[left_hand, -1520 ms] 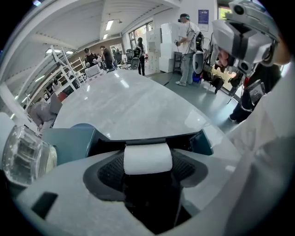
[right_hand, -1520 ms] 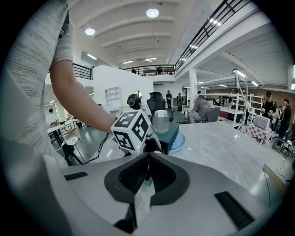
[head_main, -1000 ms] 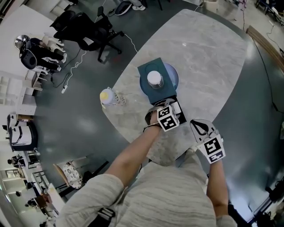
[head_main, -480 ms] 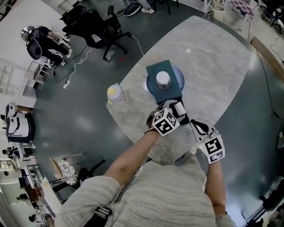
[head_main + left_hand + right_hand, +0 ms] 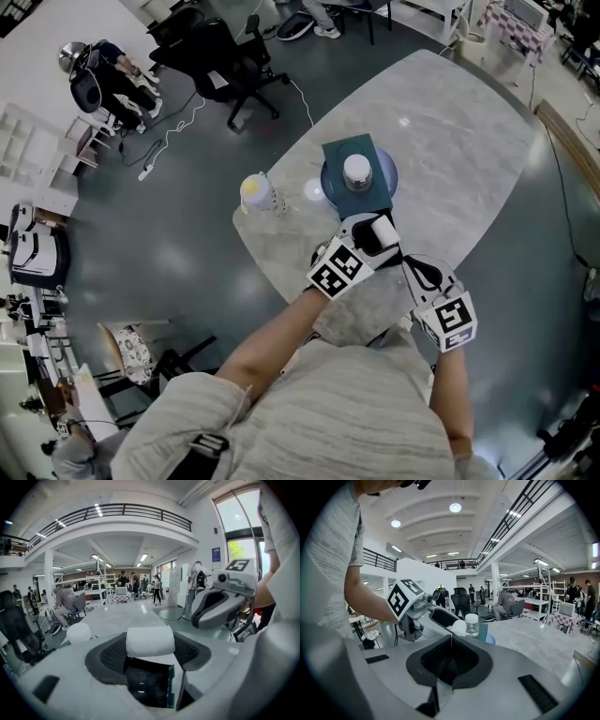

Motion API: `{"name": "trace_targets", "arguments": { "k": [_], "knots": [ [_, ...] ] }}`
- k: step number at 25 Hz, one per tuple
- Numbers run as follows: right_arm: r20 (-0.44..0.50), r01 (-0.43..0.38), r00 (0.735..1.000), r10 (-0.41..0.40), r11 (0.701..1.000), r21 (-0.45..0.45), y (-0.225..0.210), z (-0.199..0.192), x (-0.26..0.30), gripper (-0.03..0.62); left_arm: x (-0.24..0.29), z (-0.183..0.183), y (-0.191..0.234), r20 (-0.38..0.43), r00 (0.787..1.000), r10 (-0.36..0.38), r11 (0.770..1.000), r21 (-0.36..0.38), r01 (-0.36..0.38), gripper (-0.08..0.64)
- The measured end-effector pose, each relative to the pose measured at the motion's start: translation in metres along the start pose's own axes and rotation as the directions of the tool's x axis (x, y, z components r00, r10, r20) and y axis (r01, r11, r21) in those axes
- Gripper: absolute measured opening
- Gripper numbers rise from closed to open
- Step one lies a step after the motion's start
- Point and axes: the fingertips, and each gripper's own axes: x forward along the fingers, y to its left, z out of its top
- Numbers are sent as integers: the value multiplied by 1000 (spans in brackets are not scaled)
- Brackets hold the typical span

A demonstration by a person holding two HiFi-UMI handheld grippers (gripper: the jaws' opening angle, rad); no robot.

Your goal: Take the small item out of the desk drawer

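A teal box (image 5: 354, 167) stands on a blue plate (image 5: 386, 174) on the marble table (image 5: 450, 141), with a white-lidded jar (image 5: 356, 171) on top of it. Just in front of the box, my left gripper (image 5: 373, 236) is shut on a small white cylindrical item (image 5: 382, 228). That item (image 5: 150, 641) sits crosswise between the jaws in the left gripper view. My right gripper (image 5: 424, 272) hovers to the right, over the table's near edge, shut and holding nothing (image 5: 451, 641). It looks toward the left gripper (image 5: 423, 605), the jar (image 5: 472, 624) and the box (image 5: 482, 631).
A yellow-capped bottle (image 5: 256, 194) stands on the table's left edge. Office chairs (image 5: 225, 56) and cables lie on the floor beyond. People and shelving are far off in the hall (image 5: 122, 581).
The left gripper has turned and drawn slightly back from the teal box, and the white item now shows at its tip. The right gripper has barely moved.
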Motion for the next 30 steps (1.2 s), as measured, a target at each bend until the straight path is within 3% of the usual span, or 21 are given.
{"name": "trace_targets", "arguments": {
  "k": [5,8,15,22,30],
  "knots": [
    [62,-9,998,10,1000,-7,16,27,-13,9,-32,30,-12,152,988,0,998,-55,9,305],
    [126,-13,992,13,1000,3,24,48,-27,9,-51,48,-21,232,973,-13,999,-37,22,305],
    [224,9,975,-8,1000,-3,40,80,-51,9,-105,80,-38,425,905,-32,998,-36,52,305],
    [274,2,962,7,999,-36,57,105,-51,9,-135,90,-53,498,866,-52,998,-6,63,305],
    [303,41,953,-30,999,-29,58,112,-50,8,-149,90,-51,513,858,-25,998,-29,47,305]
  ]
}}
